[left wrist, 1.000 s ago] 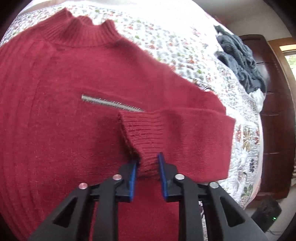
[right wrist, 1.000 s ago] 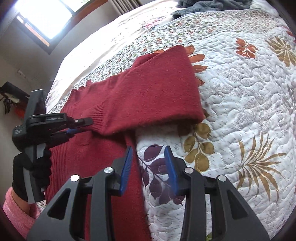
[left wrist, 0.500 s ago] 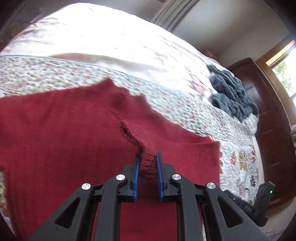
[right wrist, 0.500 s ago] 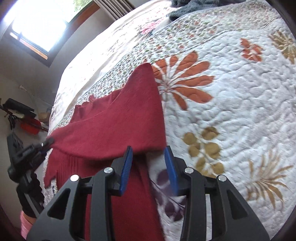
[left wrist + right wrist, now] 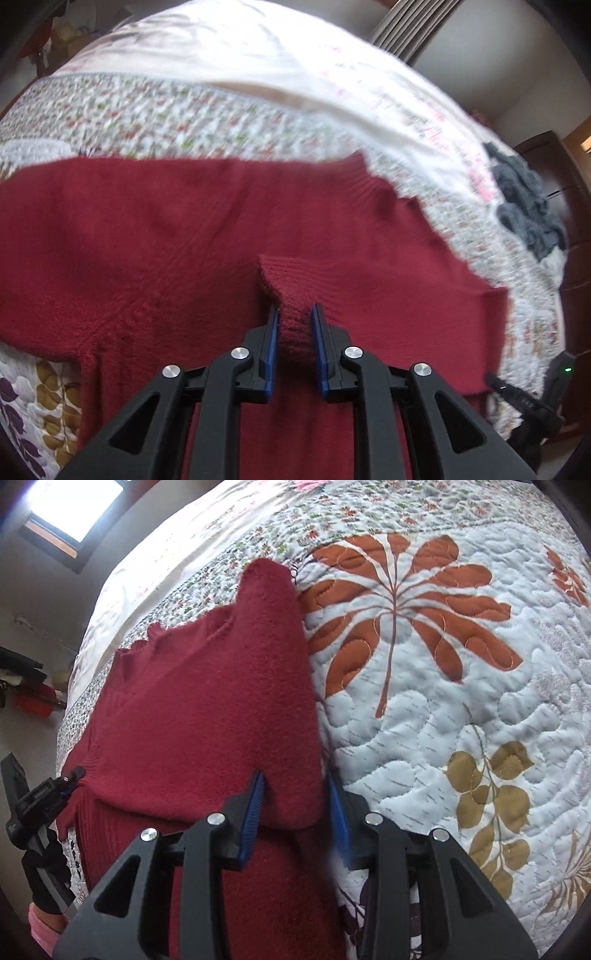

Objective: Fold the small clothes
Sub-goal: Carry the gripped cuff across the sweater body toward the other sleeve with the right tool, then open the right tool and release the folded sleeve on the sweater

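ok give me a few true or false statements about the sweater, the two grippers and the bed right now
1. The left gripper is clamped on the red sweater's ribbed cuff. True.
2. The right gripper is shut on nothing. False: its jaws are open around a folded edge of the sweater.
3. The sweater lies on a bare wooden table. False: it lies on a leaf-patterned quilt.
4. A grey garment lies farther along the bed. True.
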Motion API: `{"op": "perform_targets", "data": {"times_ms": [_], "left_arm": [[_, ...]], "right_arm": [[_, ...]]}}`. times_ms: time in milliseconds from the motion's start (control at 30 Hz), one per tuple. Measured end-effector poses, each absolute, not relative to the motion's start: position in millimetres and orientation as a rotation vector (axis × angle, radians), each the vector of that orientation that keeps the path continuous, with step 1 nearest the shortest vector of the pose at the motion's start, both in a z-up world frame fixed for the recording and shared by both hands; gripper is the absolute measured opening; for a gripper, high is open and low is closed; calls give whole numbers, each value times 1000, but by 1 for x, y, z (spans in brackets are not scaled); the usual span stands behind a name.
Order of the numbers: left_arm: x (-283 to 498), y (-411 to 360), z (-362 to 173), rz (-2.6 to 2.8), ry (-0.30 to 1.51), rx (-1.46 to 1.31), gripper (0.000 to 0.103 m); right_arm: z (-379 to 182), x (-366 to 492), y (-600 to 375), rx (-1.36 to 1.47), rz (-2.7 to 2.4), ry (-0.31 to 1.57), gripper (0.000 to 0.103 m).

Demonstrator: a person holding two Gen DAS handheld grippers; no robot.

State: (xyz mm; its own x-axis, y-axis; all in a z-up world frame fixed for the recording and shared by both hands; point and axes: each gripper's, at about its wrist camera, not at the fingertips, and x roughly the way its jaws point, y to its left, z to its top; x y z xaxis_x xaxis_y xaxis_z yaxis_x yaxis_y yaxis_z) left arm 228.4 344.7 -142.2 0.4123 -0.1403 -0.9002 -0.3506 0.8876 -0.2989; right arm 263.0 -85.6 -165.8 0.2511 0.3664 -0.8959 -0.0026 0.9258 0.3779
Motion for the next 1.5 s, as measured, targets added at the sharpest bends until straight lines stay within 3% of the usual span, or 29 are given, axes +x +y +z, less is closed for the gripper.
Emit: {"op": "perform_targets", "data": {"times_ms": [100,233,367,533,800,1100,1200,1233,1300,1367,1500], "left_arm": [[225,349,-156,140,1169,-476,23],[221,356,-130,171,1140,-423,26],[217,351,-83,146,1029,-370,42],[231,316,-86,16,1069,-392,42],[237,297,-155,45,1212,-356,42],[241,294,-158,40,1211,-328,43],[231,309,-135,38,1191,-393,43],[222,319,-122,34,1160,-419,45],[203,340,-103,52,1116,-426,57],[179,368,-90,91,1079,-433,65],[118,446,-88,237,1074,-512,67]], "right_arm": [[-167,262,-79,277,256,1299,34],[-151,267,-71,239,247,1308,36],[-107,262,-59,220,279,1202,50],[-94,267,-11,180,388,1212,49],[-164,271,15,126,352,1359,50],[-172,272,19,107,348,1349,53],[-145,265,17,125,357,1319,53],[-133,260,17,133,372,1292,58],[-112,246,19,130,390,1259,66],[-101,232,23,120,417,1247,67],[-98,200,41,105,479,1253,69]]}}
